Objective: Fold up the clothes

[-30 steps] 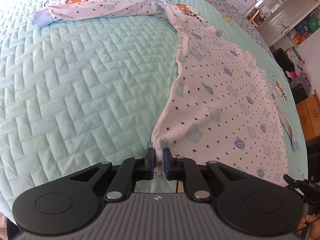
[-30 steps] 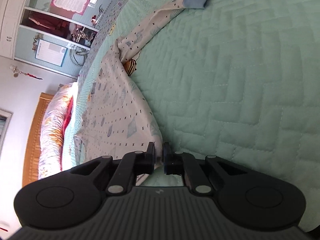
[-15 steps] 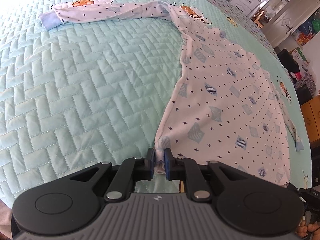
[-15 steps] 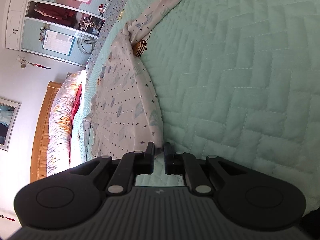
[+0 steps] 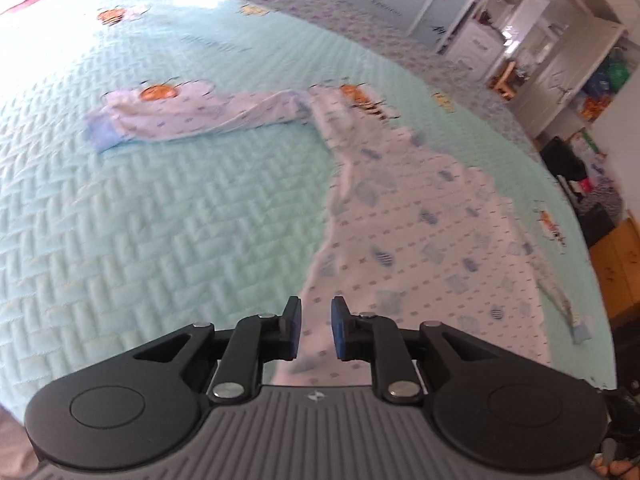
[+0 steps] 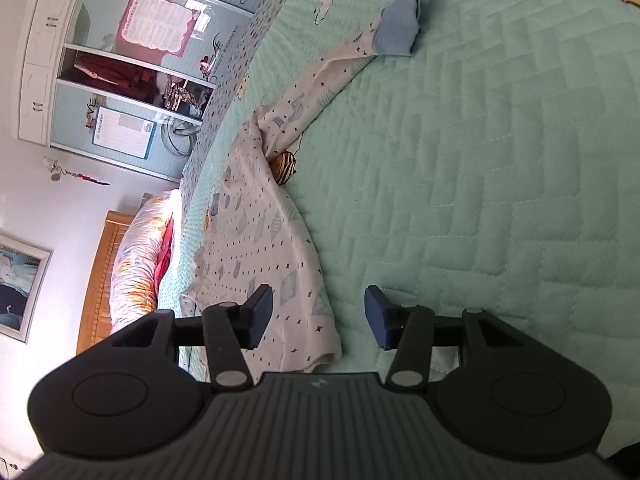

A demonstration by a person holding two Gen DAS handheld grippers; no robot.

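A white long-sleeved top [image 5: 420, 240] with small blue prints lies spread on the mint quilted bedspread [image 5: 160, 220]. One sleeve with a blue cuff [image 5: 102, 134] stretches to the left in the left wrist view. My left gripper [image 5: 316, 328] hovers above the top's hem corner; its jaws are opening and the pads touch no cloth. In the right wrist view the top [image 6: 260, 240] runs away from me, its other blue cuff [image 6: 400, 28] far off. My right gripper [image 6: 318, 316] has its jaws opening wide, and the hem corner lies loose on the bed below them.
The bed ends at the right in the left wrist view, with white cabinets [image 5: 560, 52] and clutter beyond. A rolled floral duvet [image 6: 140, 260] and wooden headboard [image 6: 96, 272] lie past the top in the right wrist view, with a wardrobe [image 6: 132, 60] behind.
Both grippers let go of the hem corners they pinched. The left gripper has risen and tilted up, so more of the bed and room shows. The right gripper stayed in place.
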